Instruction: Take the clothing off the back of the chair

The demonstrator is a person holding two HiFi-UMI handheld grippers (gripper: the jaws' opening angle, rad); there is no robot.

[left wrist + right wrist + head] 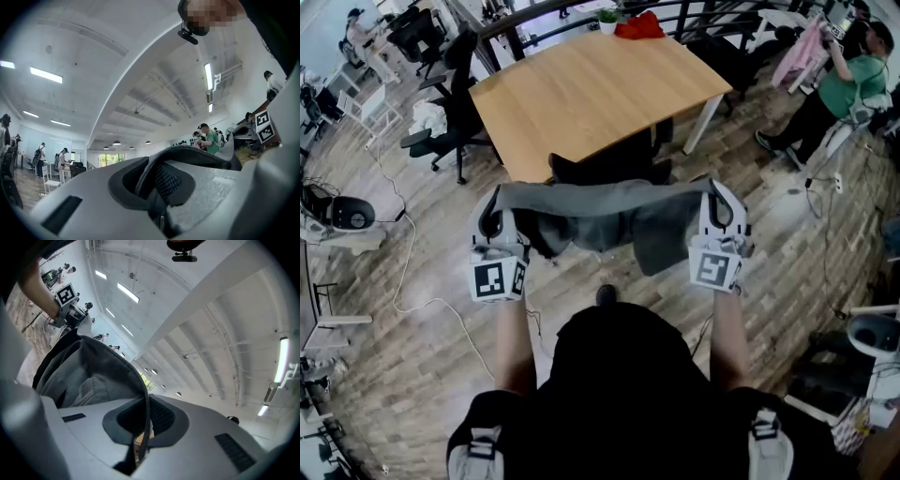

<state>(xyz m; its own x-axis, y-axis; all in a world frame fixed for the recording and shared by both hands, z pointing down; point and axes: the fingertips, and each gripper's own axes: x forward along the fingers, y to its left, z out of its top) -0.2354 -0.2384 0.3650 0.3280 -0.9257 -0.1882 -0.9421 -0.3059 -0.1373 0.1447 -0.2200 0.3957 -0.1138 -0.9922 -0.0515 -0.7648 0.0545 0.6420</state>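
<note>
Clothing (600,214) hangs spread btw L gripper (494,208) & R gripper (713,199), fingers of both clenched on its top edge, just near side of chair (614,167). Soft, light, floppy; prob best held by top corners.

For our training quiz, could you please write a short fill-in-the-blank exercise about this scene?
The left gripper and right gripper are both shut on a ___ garment.
The black chair stands at the ___ table.
A ___ item lies at the table's far edge.
Missing words: grey; wooden; red.
</note>
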